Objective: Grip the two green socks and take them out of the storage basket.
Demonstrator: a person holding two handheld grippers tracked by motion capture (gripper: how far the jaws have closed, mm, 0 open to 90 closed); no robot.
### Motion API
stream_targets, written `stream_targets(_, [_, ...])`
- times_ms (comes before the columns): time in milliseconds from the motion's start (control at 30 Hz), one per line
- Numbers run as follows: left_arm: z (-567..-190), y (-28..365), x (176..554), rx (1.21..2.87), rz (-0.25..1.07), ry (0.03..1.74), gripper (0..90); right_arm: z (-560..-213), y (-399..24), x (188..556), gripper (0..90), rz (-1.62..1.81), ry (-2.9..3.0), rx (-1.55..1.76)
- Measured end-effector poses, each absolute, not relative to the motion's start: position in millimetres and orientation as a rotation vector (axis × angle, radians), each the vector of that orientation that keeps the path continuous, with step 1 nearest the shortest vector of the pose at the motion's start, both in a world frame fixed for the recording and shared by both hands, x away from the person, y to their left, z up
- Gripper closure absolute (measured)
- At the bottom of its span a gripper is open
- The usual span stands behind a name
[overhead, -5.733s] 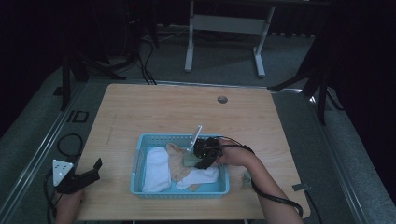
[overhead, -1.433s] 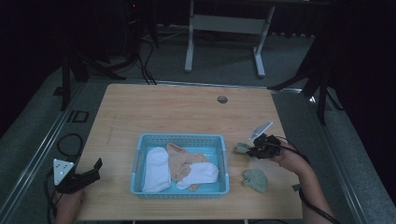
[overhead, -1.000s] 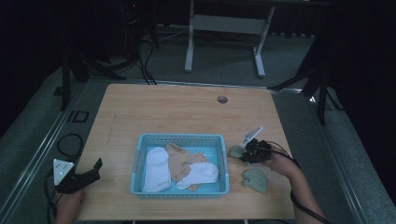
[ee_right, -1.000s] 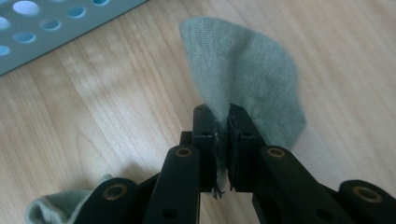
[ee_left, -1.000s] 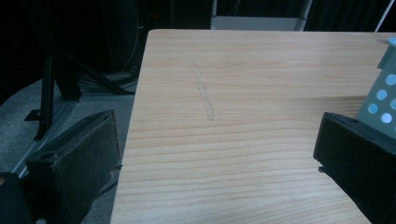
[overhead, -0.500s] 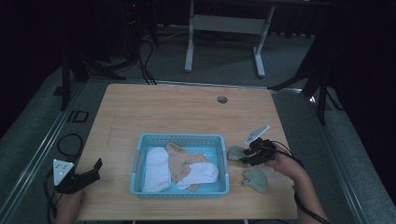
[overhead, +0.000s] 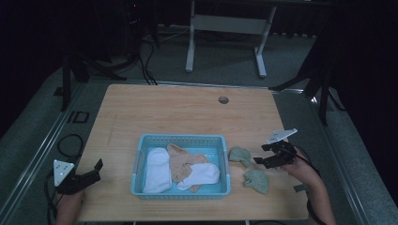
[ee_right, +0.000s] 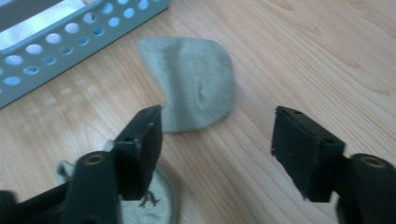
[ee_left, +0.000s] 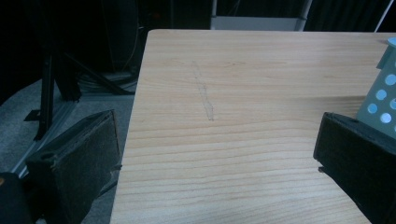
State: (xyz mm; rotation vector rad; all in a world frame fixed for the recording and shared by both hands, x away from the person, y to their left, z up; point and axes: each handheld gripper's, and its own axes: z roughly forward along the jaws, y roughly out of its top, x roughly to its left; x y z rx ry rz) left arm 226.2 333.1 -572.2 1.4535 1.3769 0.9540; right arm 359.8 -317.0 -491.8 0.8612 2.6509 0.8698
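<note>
Right gripper (overhead: 266, 154): jaws wide apart, empty, beside two green socks (overhead: 240, 155) at basket's (overhead: 180, 139) 3 o'clock. Left gripper (overhead: 95, 170): jaws wide, empty, on table (overhead: 178, 112).

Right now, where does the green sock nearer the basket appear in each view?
High view: green sock right of the blue basket, left of the right tool.
Right gripper view: top centre, beyond the open jaws.
Left gripper view: not in it.
Shared landmark: the basket.

The right gripper (overhead: 266, 156), earlier inside the basket (overhead: 180, 139), has moved out to the counter (overhead: 187, 112) right of it, where two green socks (overhead: 240, 155) now lie, jaws apart.
</note>
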Motion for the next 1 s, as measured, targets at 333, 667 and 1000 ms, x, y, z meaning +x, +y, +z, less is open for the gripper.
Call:
stream_targets(333, [-572,333,226,1.455,0.957,1.377,0.1,-503,-353,351,18.2,0.98,2.573,0.995])
stream_targets(667, [-572,333,226,1.456,0.958,1.376,0.1,-521,-386,346,13.6,1.079,2.374,1.189])
stream_targets(1000, [-572,333,226,1.457,0.956,1.376,0.1,-545,-411,334,12.4,1.136,2.152,1.335])
